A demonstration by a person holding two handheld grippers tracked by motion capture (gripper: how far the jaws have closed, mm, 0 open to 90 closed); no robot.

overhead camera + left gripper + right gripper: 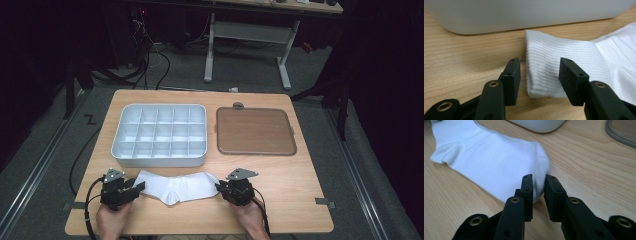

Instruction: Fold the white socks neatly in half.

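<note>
A white sock (175, 186) lies flat on the wooden table near its front edge, cuff to the left and toe to the right. My left gripper (139, 187) stands open at the ribbed cuff (549, 62), one jaw on either side of the cuff's near corner, with a gap between the left pad and the fabric. My right gripper (218, 186) is at the other end of the sock. In the right gripper view its jaws (539, 178) are shut on the sock's toe (541, 162), with a pinch of fabric between the pads.
A white tray (159, 161) with several empty compartments stands just behind the sock. To its right lies a brown lid with a grey rim (255, 131). Bare table (295, 200) stretches to the right of my right gripper.
</note>
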